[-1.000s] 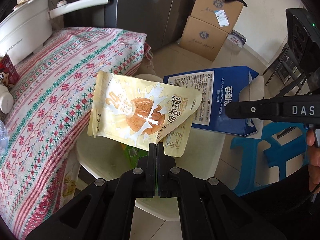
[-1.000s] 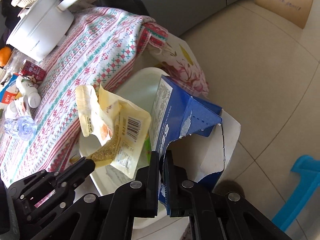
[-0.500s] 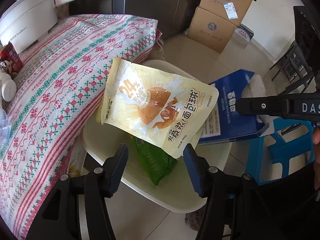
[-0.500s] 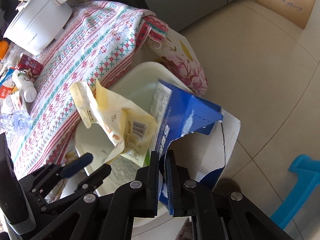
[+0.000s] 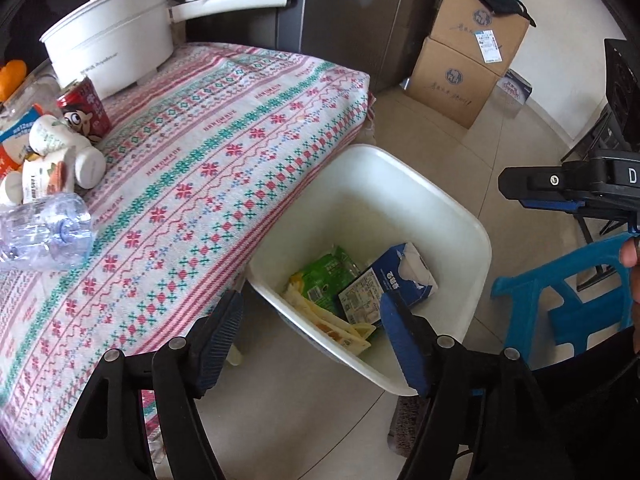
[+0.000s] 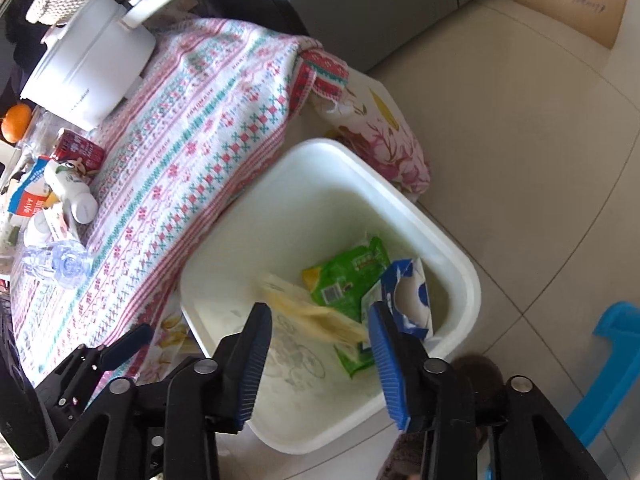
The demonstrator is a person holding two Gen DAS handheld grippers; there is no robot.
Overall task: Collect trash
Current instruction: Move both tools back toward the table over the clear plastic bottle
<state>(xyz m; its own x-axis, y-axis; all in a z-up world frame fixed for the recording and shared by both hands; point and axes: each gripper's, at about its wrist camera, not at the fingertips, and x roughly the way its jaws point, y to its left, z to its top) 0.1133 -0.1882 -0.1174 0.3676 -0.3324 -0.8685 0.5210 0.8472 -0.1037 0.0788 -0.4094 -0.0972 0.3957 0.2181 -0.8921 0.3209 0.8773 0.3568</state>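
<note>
white bin (image 5: pixel 460 224) on floor off the table's (image 5: pixel 224 152) right edge holds blue box (image 5: pixel 400 276), green wrapper (image 5: pixel 326 276), yellow pouch (image 6: pixel 316 316). left tool (image 5: pixel 310 340) and right tool (image 6: pixel 318 356) just opened, empty, above them.

White bin (image 5: pixel 460 216), green packet (image 5: pixel 328 276), blue and white carton (image 5: pixel 404 276), pale yellow pouch (image 6: pixel 312 312), surface cloth (image 5: pixel 208 152) with pink and teal cross-stitch stripes, white pot (image 5: pixel 108 36), red can (image 5: pixel 84 110), blue stool (image 5: pixel 560 296)
</note>
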